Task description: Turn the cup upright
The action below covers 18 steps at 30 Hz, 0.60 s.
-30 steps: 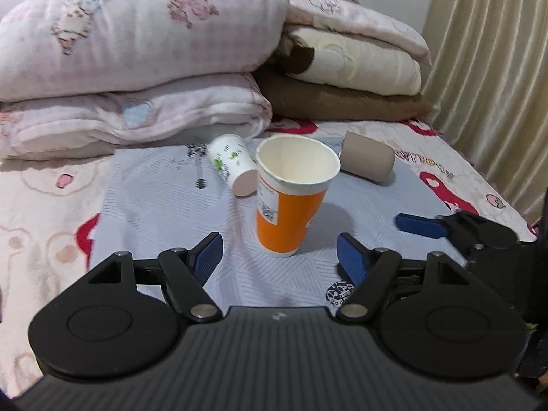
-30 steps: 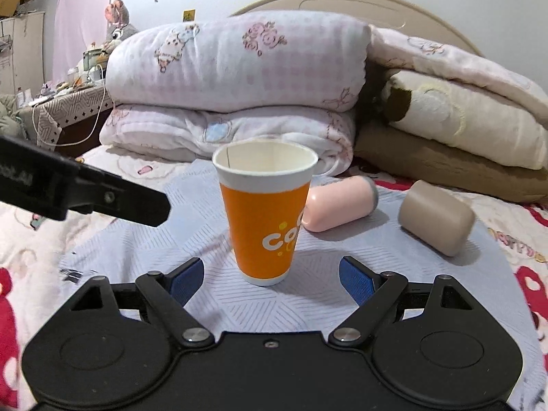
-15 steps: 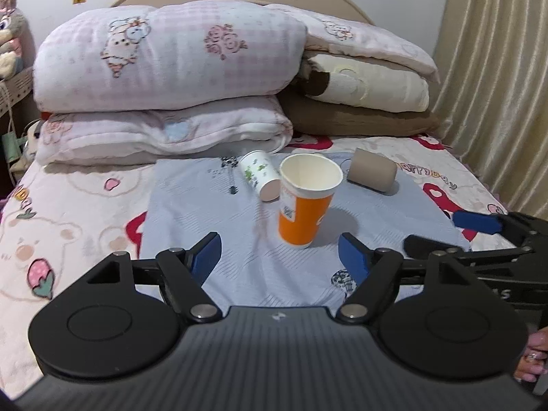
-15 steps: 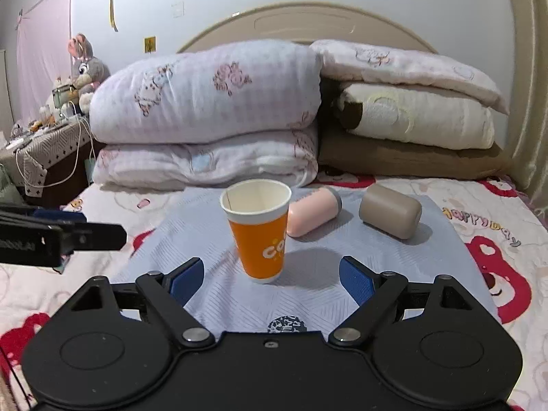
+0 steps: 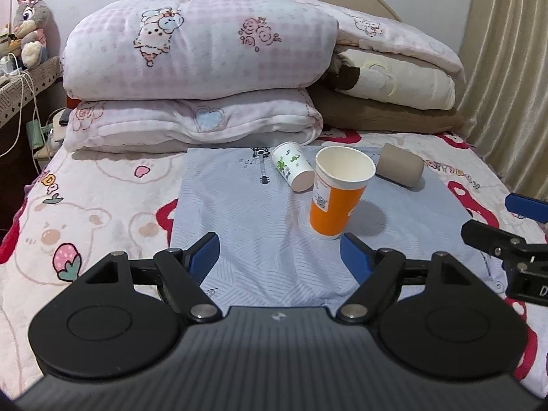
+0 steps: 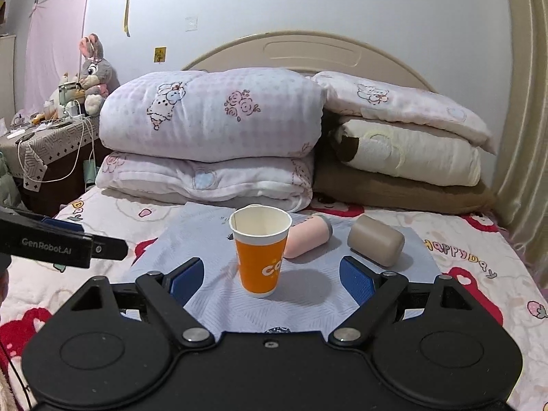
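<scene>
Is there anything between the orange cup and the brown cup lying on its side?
Nothing. In the left wrist view, only bare blue cloth lies between the orange cup and the brown cup. The right wrist view shows the same gap.

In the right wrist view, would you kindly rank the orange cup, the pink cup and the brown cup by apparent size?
1. orange cup, largest, though nearest the camera.
2. brown cup.
3. pink cup, partly hidden behind the orange cup, so its rank below the brown one is unsure.
</scene>
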Tool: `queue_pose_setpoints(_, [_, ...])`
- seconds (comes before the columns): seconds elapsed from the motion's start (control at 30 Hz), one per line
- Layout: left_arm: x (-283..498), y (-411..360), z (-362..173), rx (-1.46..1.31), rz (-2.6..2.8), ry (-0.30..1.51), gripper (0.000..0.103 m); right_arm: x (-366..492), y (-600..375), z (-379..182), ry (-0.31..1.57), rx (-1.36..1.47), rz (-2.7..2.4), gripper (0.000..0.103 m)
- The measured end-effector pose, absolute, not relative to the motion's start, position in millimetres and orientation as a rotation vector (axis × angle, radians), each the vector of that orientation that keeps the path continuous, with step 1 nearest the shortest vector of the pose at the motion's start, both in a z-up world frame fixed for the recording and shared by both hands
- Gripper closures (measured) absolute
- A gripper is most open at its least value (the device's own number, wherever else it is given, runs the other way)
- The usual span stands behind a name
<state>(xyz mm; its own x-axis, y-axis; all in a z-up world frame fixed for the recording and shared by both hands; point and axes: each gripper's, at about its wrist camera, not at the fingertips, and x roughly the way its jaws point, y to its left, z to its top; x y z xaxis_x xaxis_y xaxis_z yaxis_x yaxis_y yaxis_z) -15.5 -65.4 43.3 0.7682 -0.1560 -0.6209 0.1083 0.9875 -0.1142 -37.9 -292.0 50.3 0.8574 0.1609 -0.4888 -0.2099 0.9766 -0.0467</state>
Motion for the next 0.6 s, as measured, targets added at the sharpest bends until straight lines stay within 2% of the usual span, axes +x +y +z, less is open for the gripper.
queue_pose_setpoints(0.13, [-14.0,-65.4,42.0,-0.083,-0.129,0.686,0.024,-33.1,-292.7,45.8,0.514,-0.095,0.169,0.012])
queue_pose_setpoints(0.2, [-14.1,-66.3,41.5,-0.083,-0.121,0.679,0.009,-31.2,-293.1,43.7,0.519,-0.091,0.159,0.003])
queue_pose_setpoints(0.27, [-14.5,-67.5,40.1,-0.079,-0.113,0.667,0.004,-30.7,-293.7,42.5,0.512,-0.09,0.149,0.0])
queue_pose_setpoints(0.6, [-5.3,-68.5,28.5,-0.059,-0.064,0.73,0.001,-28.5,-295.9,40.4,0.513,-0.064,0.123,0.0])
